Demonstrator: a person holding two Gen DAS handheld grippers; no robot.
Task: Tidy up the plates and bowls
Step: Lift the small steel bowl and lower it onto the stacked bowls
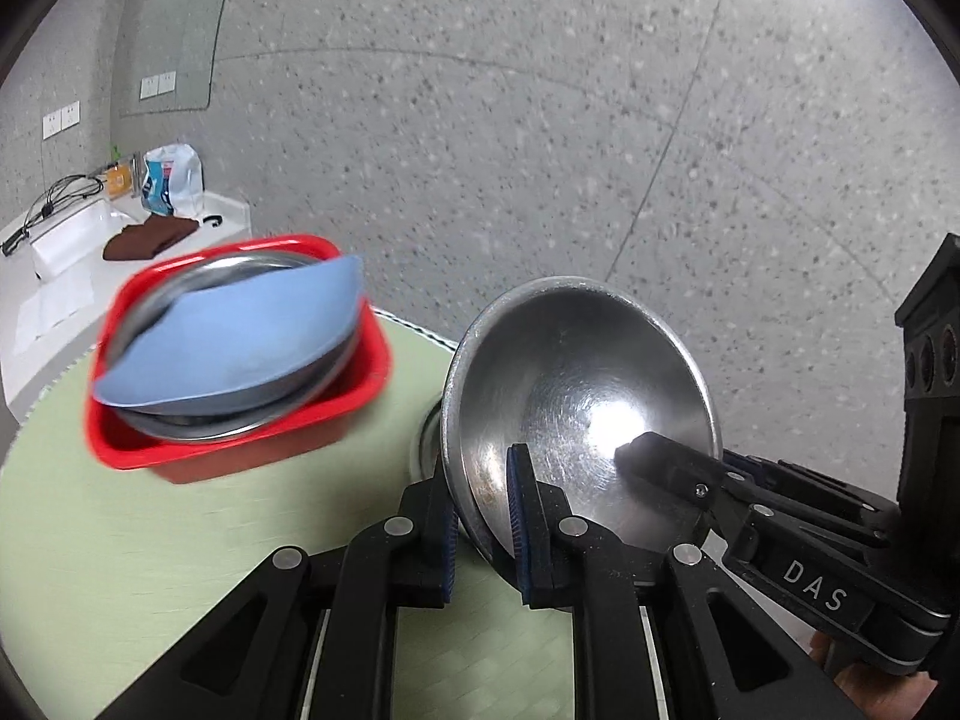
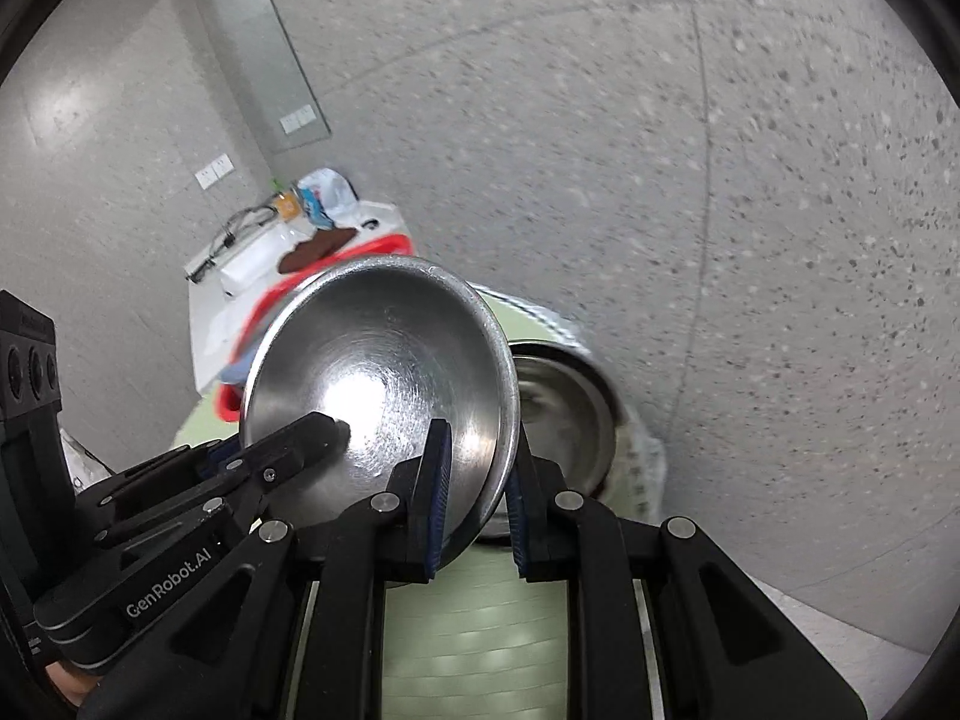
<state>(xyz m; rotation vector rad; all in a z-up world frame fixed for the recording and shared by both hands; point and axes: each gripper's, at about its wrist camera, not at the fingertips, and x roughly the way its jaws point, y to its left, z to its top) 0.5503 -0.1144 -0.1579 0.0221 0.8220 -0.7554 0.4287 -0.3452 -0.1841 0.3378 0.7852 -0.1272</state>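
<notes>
Left wrist view: one steel bowl (image 1: 576, 396) is seen tilted on edge, above a green mat (image 1: 198, 546). Its rim is clamped between the pads of the left gripper (image 1: 480, 516). The opposite rim is pinched by the right gripper (image 1: 654, 456), entering from the right; "DAS" is read on its body. Two grippers are thus counted on one bowl.

One red bin (image 1: 240, 360) is noted to the left on the mat, blurred. Inside it at least one steel plate (image 1: 252, 414) is seen, with one blue dish (image 1: 240, 342) lying tilted on top; a firmer count is prevented by blur.

Right wrist view: the same bowl (image 2: 384, 384) is gripped at its near rim by the right gripper (image 2: 477, 498), jaws closed on it. The left gripper (image 2: 324, 426) is seen at the left, marked "GenRobot.AI". One further steel dish (image 2: 564, 414) is seen on the mat behind the bowl, half hidden by it. The bin (image 2: 264, 312) is mostly blocked by the bowl.

Far behind, a white counter (image 1: 54, 282) is noted, with one brown cloth (image 1: 150, 237), one bag (image 1: 174, 177) with unreadable print, and cables.
</notes>
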